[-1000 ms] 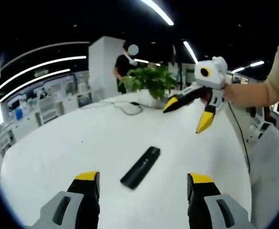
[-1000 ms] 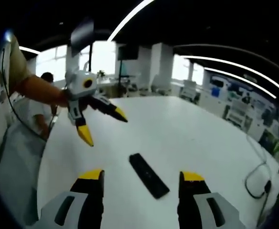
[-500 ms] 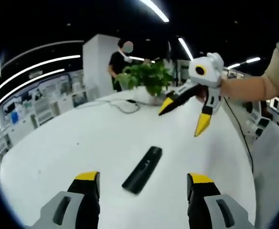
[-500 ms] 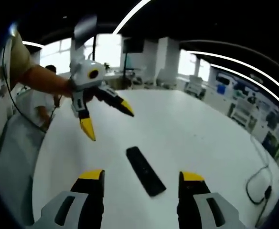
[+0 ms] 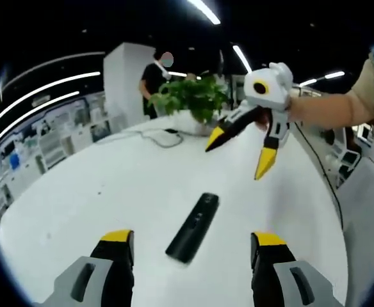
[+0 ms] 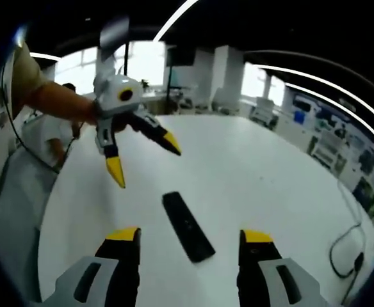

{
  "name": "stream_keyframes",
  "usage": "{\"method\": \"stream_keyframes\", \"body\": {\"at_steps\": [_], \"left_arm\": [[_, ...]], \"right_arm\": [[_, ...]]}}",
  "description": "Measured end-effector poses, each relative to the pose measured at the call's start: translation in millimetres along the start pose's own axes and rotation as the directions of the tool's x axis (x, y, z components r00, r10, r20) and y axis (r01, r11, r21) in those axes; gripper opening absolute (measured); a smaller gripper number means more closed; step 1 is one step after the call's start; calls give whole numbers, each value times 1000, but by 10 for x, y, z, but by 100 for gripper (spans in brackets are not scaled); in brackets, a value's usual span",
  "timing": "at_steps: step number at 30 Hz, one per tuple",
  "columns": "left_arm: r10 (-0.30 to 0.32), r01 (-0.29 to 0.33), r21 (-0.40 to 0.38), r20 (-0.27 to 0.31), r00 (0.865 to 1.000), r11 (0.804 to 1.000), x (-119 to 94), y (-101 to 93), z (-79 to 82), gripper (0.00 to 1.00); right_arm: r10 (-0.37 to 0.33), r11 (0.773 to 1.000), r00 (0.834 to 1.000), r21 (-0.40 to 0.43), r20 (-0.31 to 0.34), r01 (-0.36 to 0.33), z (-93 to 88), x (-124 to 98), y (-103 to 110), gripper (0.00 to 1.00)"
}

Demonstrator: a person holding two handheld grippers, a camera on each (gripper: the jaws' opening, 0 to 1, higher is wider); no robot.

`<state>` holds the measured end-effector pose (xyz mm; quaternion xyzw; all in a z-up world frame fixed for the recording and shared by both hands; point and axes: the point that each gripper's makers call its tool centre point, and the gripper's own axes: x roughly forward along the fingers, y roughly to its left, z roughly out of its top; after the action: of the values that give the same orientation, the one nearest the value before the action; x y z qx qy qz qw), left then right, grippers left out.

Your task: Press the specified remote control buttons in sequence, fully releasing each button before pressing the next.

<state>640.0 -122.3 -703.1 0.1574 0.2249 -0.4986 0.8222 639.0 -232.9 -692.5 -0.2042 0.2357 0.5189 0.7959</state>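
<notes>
A black remote control (image 5: pixel 193 227) lies flat on the white round table (image 5: pixel 97 192), just beyond my left gripper (image 5: pixel 190 246), whose yellow-tipped jaws stand wide open with nothing between them. In the right gripper view the same remote (image 6: pixel 187 226) rests ahead of my right gripper (image 6: pixel 190 243), also open and holding nothing. Each gripper hangs in the air above the table across from the other: the right gripper (image 5: pixel 238 153) shows open in the left gripper view, and the left gripper (image 6: pixel 142 157) shows open in the right gripper view.
A potted green plant (image 5: pixel 190 99) and a loose cable (image 5: pixel 158 137) sit at the table's far side. A cable (image 6: pixel 344 246) also loops near the table edge. A person (image 5: pixel 150 80) stands behind the plant; another person (image 6: pixel 49 144) sits beyond the table.
Both views have shifted slightly, the hands drifting. The opposite gripper appears a little lower and closer over the remote. The remote has stayed on the table.
</notes>
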Motion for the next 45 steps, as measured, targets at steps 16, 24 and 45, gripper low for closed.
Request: {"method": "stream_keyframes", "body": {"at_steps": [16,24,45], "left_arm": [[-30,31,23,-42,999,999,163,58,-64,76],[-52,55,41,-77,996,998,258,102,-127,76],[-121,138,89,-175,977,986,488,33,-252,75]], "right_arm": [[43,998,997,-40,-58,-46,-99,171,-58,59],[65,995,994,-72,-89,-72,-115,259,-66,58],[135,977,968,-132,-211,-165,-293,523,-50,52]]}}
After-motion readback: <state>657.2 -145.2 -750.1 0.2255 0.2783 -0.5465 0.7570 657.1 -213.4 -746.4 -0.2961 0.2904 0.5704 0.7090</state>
